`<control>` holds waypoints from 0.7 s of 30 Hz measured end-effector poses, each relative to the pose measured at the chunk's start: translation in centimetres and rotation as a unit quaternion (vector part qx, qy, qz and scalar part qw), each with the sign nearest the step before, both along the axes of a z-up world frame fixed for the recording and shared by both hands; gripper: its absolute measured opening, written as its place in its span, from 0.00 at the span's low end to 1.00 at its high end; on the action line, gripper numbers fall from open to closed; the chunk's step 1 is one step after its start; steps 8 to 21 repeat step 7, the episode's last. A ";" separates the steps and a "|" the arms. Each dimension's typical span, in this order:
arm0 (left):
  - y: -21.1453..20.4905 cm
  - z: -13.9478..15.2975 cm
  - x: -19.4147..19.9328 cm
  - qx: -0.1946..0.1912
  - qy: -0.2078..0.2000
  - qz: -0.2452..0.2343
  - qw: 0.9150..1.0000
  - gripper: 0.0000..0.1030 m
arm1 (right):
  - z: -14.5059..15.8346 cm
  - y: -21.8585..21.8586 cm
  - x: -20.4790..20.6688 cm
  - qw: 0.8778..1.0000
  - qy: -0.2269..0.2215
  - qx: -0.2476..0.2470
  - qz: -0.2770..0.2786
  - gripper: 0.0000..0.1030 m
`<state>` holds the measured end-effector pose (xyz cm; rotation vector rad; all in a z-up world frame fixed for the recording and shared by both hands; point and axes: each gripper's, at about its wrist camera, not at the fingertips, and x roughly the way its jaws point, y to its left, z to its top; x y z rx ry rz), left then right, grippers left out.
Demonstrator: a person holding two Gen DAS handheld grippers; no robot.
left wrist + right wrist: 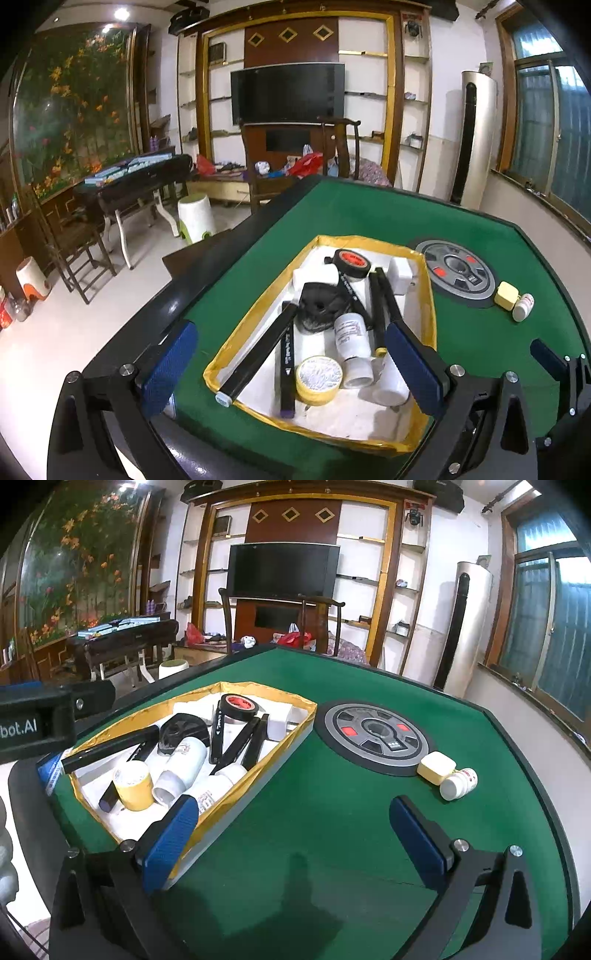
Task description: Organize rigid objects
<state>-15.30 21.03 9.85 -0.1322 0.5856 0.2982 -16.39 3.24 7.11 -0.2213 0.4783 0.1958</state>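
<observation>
Living room, TV wall unit at the back, green felt game table [332, 812] up front with a round grey control disc [376, 736] in its middle. Gold-rimmed tray [430, 317] sits on the felt, already loaded: black markers, roll of black tape [351, 263], roll of yellow tape [319, 379], white bottles lying on their sides, white blocks. Still outside the tray: a pale yellow case [436, 767] touching a white bottle [458, 783] on its side, both just beside the disc. Left gripper [291, 363] hangs over the near end of the tray, jaws wide apart, holding nothing. Right gripper [295, 834] over bare felt, jaws wide apart too, empty, case and bottle ahead to its right.
</observation>
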 end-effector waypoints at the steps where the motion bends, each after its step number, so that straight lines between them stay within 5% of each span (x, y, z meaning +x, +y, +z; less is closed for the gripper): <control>1: 0.1 -0.1 0.0 0.004 0.003 0.005 1.000 1.00 | 0.0 0.0 0.0 1.000 0.002 0.001 0.001 1.00; 21: 0.0 -0.4 0.1 0.009 0.009 0.011 1.000 1.00 | -0.1 0.8 0.0 1.000 0.010 -0.007 0.008 1.00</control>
